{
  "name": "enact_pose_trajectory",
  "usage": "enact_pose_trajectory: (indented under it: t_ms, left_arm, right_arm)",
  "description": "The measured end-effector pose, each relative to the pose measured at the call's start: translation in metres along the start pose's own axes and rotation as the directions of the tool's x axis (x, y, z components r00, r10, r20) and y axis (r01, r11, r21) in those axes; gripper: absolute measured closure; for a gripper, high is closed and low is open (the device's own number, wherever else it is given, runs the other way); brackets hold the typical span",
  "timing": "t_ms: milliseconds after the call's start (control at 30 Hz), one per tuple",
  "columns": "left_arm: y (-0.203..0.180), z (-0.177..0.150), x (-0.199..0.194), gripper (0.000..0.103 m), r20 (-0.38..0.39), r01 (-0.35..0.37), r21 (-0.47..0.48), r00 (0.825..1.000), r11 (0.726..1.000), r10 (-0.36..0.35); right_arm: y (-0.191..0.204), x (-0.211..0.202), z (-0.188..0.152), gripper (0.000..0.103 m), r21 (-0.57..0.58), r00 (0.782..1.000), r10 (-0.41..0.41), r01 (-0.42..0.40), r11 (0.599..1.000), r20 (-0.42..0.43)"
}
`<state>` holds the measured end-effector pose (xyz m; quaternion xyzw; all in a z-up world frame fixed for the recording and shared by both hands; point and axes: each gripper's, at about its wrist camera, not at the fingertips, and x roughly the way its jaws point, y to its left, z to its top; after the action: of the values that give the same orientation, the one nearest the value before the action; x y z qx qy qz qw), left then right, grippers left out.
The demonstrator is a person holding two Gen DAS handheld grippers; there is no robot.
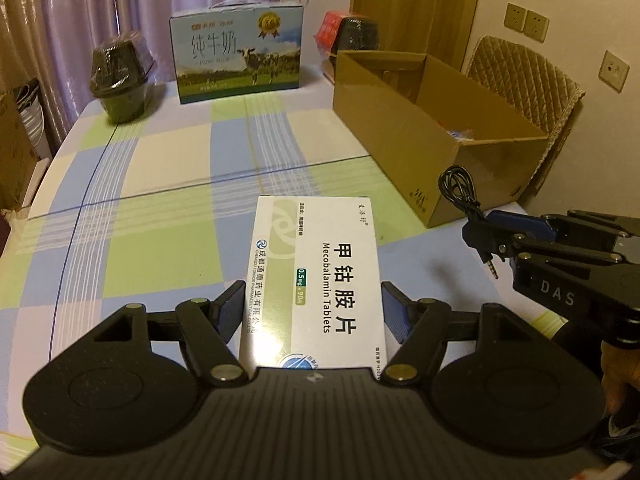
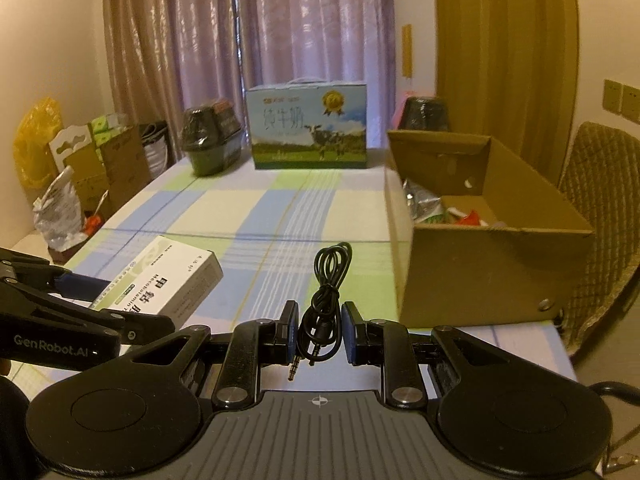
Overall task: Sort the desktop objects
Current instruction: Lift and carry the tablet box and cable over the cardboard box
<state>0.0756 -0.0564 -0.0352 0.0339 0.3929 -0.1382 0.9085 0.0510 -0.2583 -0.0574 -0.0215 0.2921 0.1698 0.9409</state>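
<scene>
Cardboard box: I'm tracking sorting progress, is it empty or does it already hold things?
Not empty. The open-topped cardboard box already holds several items, seen in the right wrist view; what they are, cannot tell.

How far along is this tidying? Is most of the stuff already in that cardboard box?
Partly done, it seems: the cardboard box already holds a few items, though they are too blurred to name. In hand now: the left gripper grips a white tablet box, and the right gripper holds a coiled black audio cable. Both hang over the table, outside the box, so they remain to be dropped in.
</scene>
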Motion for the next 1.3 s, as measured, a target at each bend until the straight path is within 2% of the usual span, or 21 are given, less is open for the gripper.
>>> enact_pose_trajectory:
  t_ms: [767,1033,1300]
  left_arm:
    - [-0.035,0.020,-0.006,0.037,0.025,0.053,0.024,0.998,0.998,-0.054]
    - [-0.069,0.072,0.015,0.037,0.062,0.129,0.042,0.989,0.991,-0.131]
    - [-0.110,0.135,0.063,0.036,0.095,0.184,0.043,0.978,0.982,-0.188]
  right_arm:
    - [-0.035,-0.034,0.009,0.083,0.050,0.997,-0.059,0.057,0.997,0.057]
    - [-0.083,-0.035,0.043,0.083,0.072,0.986,-0.125,0.118,0.990,0.113]
    - [-0.145,-0.007,0.084,0.083,0.079,0.976,-0.177,0.168,0.983,0.126]
